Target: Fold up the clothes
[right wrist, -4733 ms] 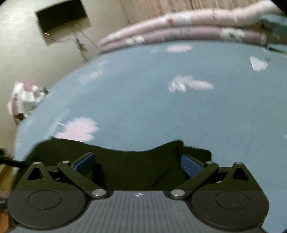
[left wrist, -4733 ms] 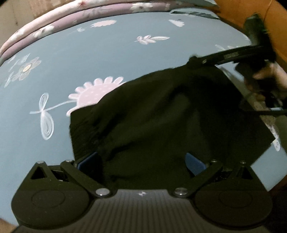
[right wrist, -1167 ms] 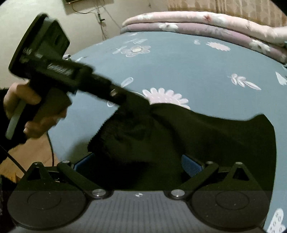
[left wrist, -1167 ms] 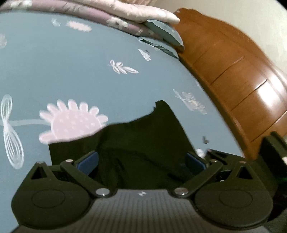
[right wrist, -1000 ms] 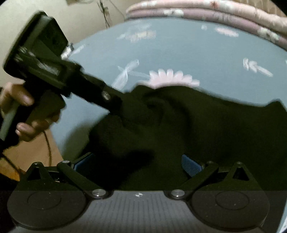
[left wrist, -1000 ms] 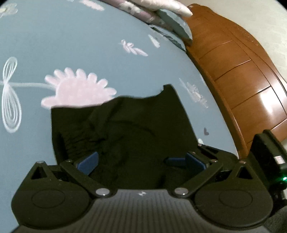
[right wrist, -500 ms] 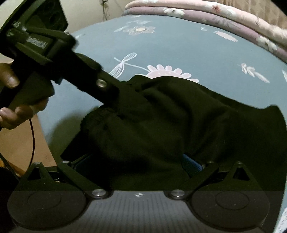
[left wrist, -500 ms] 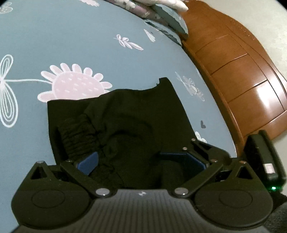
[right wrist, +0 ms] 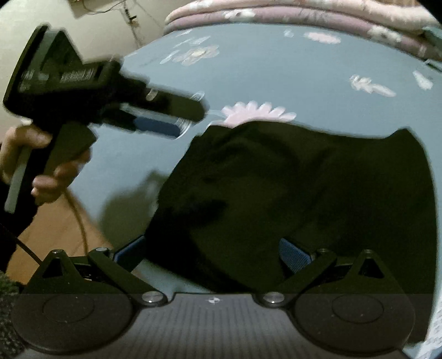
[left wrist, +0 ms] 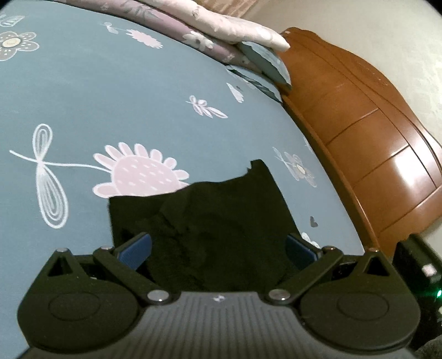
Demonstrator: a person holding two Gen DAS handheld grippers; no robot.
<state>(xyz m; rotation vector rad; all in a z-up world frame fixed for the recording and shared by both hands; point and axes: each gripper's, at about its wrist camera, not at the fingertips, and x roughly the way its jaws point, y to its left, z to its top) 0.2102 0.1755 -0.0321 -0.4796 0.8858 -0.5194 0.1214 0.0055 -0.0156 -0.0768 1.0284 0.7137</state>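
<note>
The black garment (left wrist: 210,221) lies bunched on the blue flowered bedsheet (left wrist: 110,91), filling the lower middle of your left wrist view and spreading across the centre and right of your right wrist view (right wrist: 290,193). Its far edge just overlaps a pink flower print (left wrist: 141,176) on the sheet.

Your left gripper (left wrist: 218,247) stands wide, its blue pads (left wrist: 135,247) spread to either side of the cloth with nothing pinched. In the right wrist view this same gripper (right wrist: 176,121) appears blurred at the upper left, clear of the garment, gripped by your hand (right wrist: 41,165).

Your right gripper (right wrist: 212,254) is also spread wide, the dark fabric lying between its pads; you cannot tell whether they touch it.

A wooden headboard (left wrist: 373,143) fills the right of the left wrist view, with folded pink bedding (left wrist: 215,24) and a pillow (left wrist: 265,62) along the top.
</note>
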